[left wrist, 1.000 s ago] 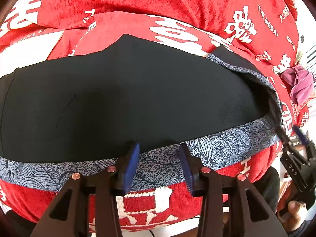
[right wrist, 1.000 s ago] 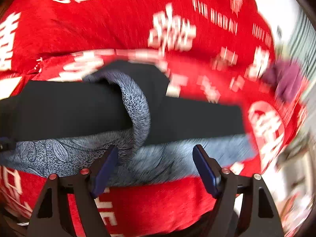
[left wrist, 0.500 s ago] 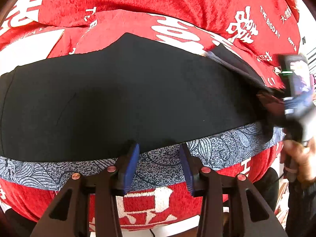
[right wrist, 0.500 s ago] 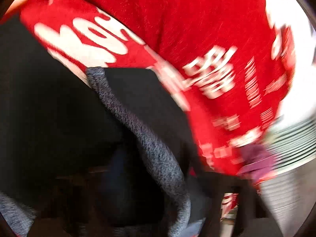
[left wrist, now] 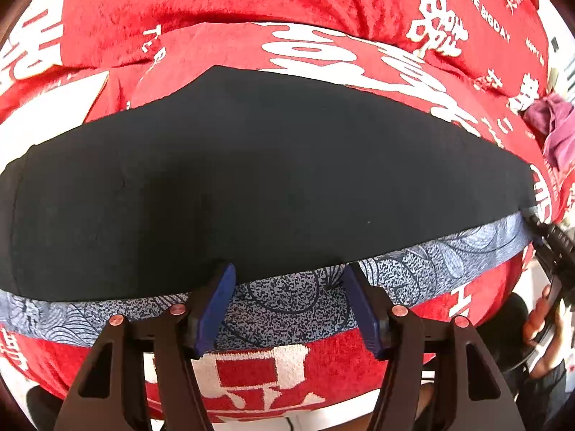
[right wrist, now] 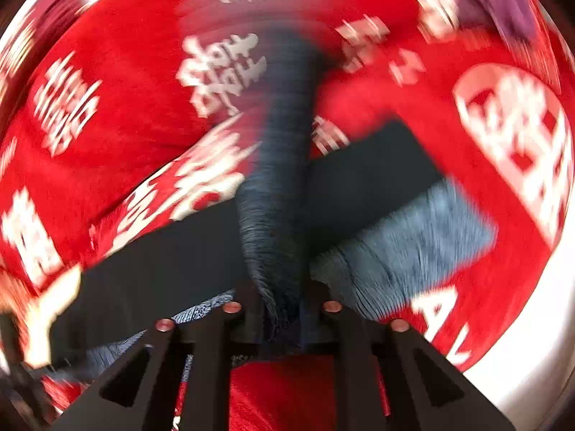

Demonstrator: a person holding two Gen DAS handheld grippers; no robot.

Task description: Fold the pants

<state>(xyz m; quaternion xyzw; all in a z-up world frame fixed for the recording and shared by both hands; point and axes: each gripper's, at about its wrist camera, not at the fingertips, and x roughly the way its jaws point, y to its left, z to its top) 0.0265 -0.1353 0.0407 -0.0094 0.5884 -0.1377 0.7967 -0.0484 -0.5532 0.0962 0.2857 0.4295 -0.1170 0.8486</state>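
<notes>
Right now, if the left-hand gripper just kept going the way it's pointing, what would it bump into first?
Most likely the blue patterned waistband of the pants, which lies between the open fingers of the left gripper, spread on the red blanket. How near the tips already are is hard to judge.

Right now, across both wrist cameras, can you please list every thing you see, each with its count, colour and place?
pants: one, black with a grey-blue patterned band along the near edge, laid flat across the blanket.
blanket: one, red with white lettering, under the pants, fills most of both views.
cloth: one, purple, crumpled at the far right on the blanket.
left hand-held gripper: one, black with blue pads, jaws have just been opening, pads apart over the patterned band.
right hand-held gripper: one, black, jaws closed on a raised fold of the patterned band; the picture is blurred.
hand: one, at the right edge, on the right hand-held gripper's handle.
</notes>
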